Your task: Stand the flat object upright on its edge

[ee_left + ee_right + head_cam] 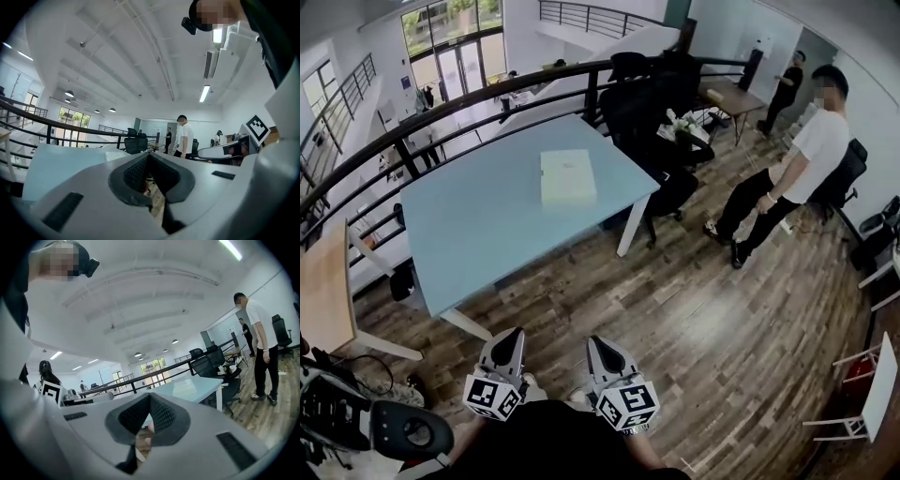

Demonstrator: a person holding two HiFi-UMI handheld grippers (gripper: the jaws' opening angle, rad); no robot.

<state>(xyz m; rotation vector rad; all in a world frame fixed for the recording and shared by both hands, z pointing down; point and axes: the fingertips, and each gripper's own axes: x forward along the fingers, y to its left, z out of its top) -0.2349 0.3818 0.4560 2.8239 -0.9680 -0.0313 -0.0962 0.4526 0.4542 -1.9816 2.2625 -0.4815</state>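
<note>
The flat white box (567, 176) lies flat on the light blue table (478, 234), toward its far side. In the head view both grippers hang low over the wooden floor, well short of the table's near edge. My left gripper (513, 335) is shut with nothing between its jaws, and so is my right gripper (595, 343). In the left gripper view the shut jaws (149, 158) point level toward the table (61, 164). The right gripper view shows its shut jaws (150, 401) before the table (197, 387), with the box (185, 387) as a pale patch on top.
A person in a white shirt (802, 159) stands on the floor to the right of the table. Black office chairs (652, 108) crowd the table's far right corner. A dark railing (441, 108) runs behind the table. A wooden desk (321, 291) stands at the left, white chairs (872, 375) at the right.
</note>
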